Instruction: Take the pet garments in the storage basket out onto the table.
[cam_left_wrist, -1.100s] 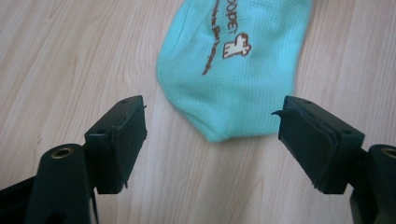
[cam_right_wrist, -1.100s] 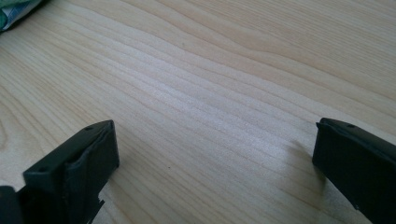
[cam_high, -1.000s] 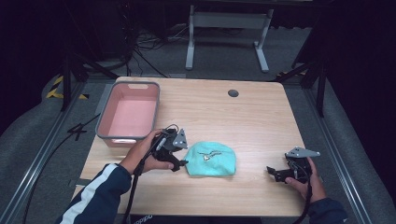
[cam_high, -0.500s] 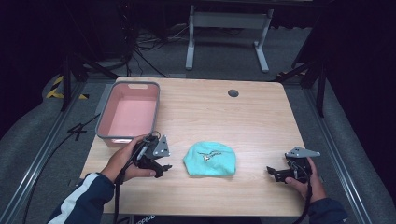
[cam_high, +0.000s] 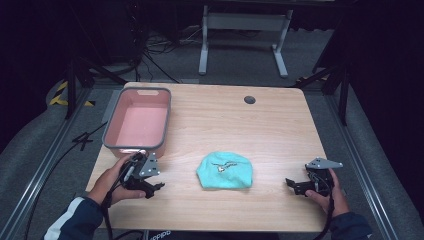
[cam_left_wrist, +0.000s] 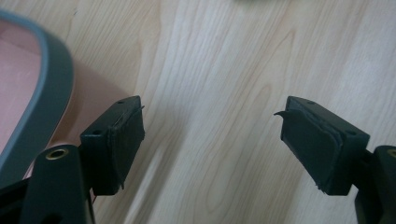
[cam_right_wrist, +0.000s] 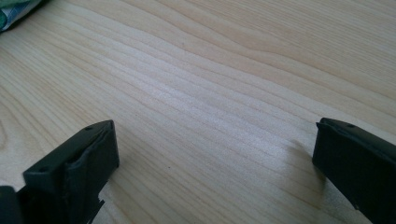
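Observation:
A teal cloth (cam_high: 225, 170) with a small pale print lies bunched on the wooden table (cam_high: 250, 130), front centre. My left gripper (cam_high: 152, 187) sits low over the table to the cloth's left, just in front of the pink bin (cam_high: 140, 120). Its jaws have just been opening a little and stand open with nothing between them. In the left gripper view, bare wood lies between the fingers of the left gripper (cam_left_wrist: 212, 109), and the bin's grey rim (cam_left_wrist: 51, 93) is at the left. My right gripper (cam_high: 295, 185) rests open at the front right, with bare wood between its fingers (cam_right_wrist: 215, 128). The cloth's edge (cam_right_wrist: 14, 11) peeks into the top left corner.
The pink bin with a grey rim stands at the table's left side and holds nothing I can see. A dark round grommet (cam_high: 249, 99) sits near the far edge. Metal desk legs (cam_high: 242, 35) and cables lie on the floor beyond.
My left gripper has drawn back leftward from the cloth's edge to the spot in front of the bin. The cloth stays put. The right gripper has not moved.

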